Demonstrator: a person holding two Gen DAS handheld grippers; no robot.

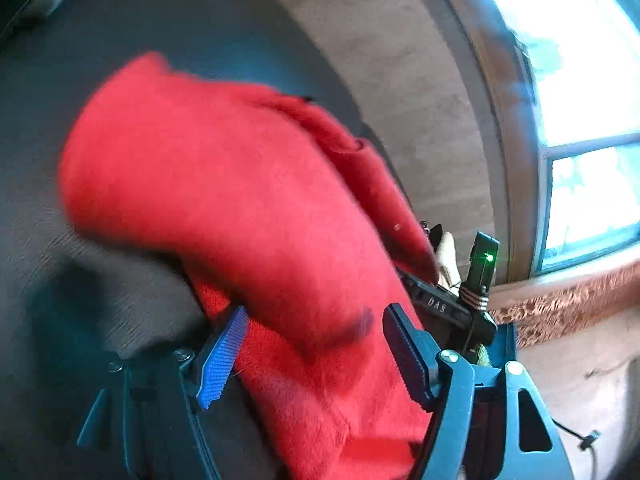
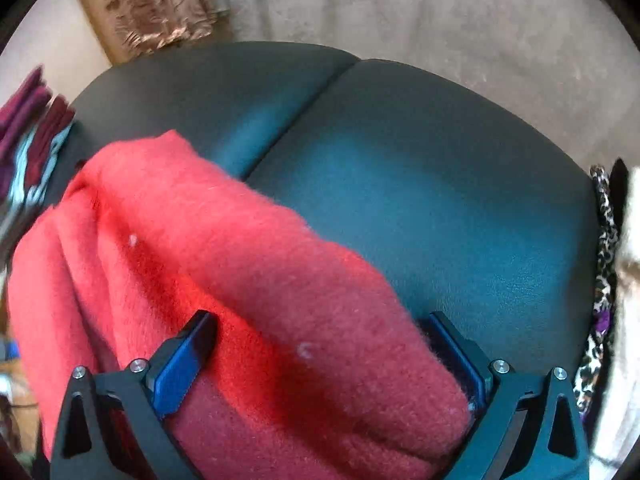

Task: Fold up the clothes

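Observation:
A fuzzy red garment (image 1: 240, 200) fills the left wrist view, bunched over a dark sofa seat (image 1: 120, 60). My left gripper (image 1: 316, 356) has its blue-padded jaws set wide with thick red cloth lying between them. In the right wrist view the same red garment (image 2: 240, 280) is folded in a thick roll over the dark teal sofa cushions (image 2: 440, 180). My right gripper (image 2: 332, 360) also has its jaws wide apart with the roll between them. Part of the right gripper's body shows in the left wrist view (image 1: 460, 300).
A stack of folded maroon and light-blue clothes (image 2: 28, 140) lies at the sofa's left end. Leopard-print cloth (image 2: 600, 280) hangs at the right. A curtain (image 2: 400, 8) and a bright window (image 1: 580, 80) are behind the sofa.

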